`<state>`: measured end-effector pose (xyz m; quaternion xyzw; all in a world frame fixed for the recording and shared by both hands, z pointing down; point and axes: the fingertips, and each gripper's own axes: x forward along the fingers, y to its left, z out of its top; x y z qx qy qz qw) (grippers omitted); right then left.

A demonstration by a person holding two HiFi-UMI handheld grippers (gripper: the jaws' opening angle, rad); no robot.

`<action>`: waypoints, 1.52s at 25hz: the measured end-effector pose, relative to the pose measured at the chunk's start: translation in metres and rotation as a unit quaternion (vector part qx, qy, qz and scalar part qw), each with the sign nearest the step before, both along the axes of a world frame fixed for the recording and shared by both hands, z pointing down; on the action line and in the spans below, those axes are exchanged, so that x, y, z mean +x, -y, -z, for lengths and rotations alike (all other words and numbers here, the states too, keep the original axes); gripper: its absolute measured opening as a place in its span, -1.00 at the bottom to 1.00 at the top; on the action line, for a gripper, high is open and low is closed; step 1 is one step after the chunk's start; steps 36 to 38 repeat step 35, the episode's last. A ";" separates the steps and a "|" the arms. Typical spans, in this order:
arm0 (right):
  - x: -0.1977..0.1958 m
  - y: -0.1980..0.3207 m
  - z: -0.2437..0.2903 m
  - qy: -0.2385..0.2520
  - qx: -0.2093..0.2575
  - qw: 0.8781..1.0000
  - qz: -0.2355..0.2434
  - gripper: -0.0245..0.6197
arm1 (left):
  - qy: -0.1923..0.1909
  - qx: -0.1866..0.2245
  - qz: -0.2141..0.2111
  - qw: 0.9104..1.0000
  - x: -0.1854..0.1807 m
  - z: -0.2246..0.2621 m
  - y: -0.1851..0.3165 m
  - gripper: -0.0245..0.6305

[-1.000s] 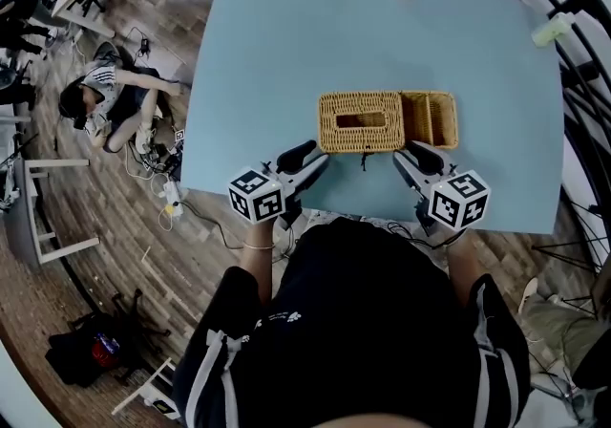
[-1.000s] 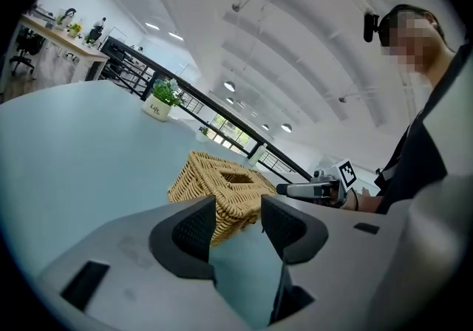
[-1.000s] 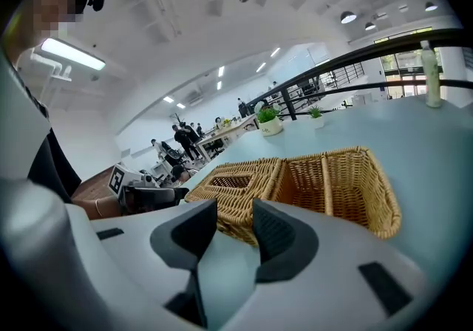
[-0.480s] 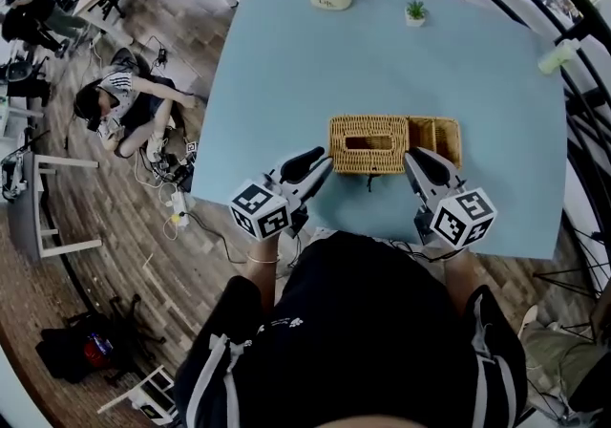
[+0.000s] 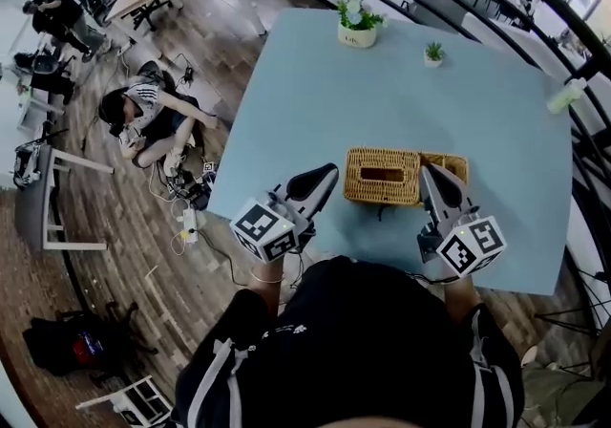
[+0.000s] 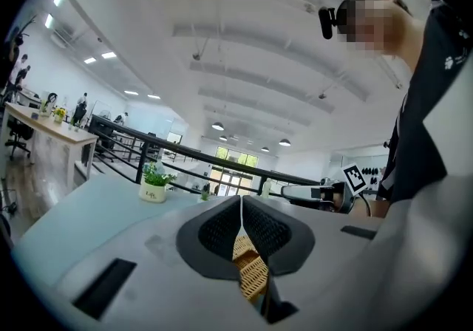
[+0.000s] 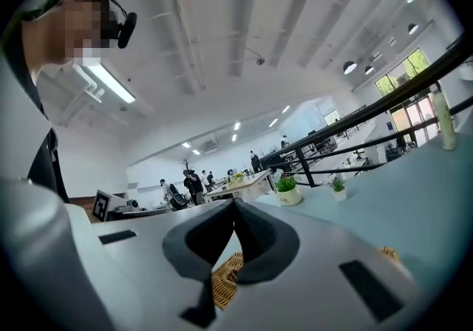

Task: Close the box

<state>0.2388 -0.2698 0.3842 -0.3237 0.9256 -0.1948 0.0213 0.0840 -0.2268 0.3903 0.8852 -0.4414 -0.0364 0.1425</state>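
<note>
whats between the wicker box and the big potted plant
Just bare table between the box and the plant, shown in the head view.

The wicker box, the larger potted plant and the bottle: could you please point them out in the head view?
wicker box (image 5: pixel 382 190), head view, woven top near its slot.
larger potted plant (image 5: pixel 360 35), head view, its white pot.
bottle (image 5: pixel 565 96), head view, middle of its body.

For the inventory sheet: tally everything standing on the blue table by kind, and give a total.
Wicker box: 1
Potted plants: 2
Bottle: 1
Total: 4
</note>
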 end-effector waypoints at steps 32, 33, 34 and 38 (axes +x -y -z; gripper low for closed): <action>-0.012 -0.009 0.024 -0.009 0.035 0.999 0.013 -0.92 | 0.028 0.016 0.005 0.999 0.003 0.015 -0.003 -0.86; -0.012 -0.009 0.024 -0.009 0.035 0.999 0.013 -0.92 | 0.027 0.016 0.005 0.999 0.002 0.015 -0.003 -0.85; -0.013 -0.010 0.025 -0.009 0.035 0.999 0.013 -0.92 | 0.027 0.016 0.006 1.000 0.001 0.015 -0.004 -0.85; -0.014 -0.011 0.025 -0.010 0.035 0.999 0.014 -0.92 | 0.026 0.016 0.006 1.000 0.001 0.015 -0.004 -0.86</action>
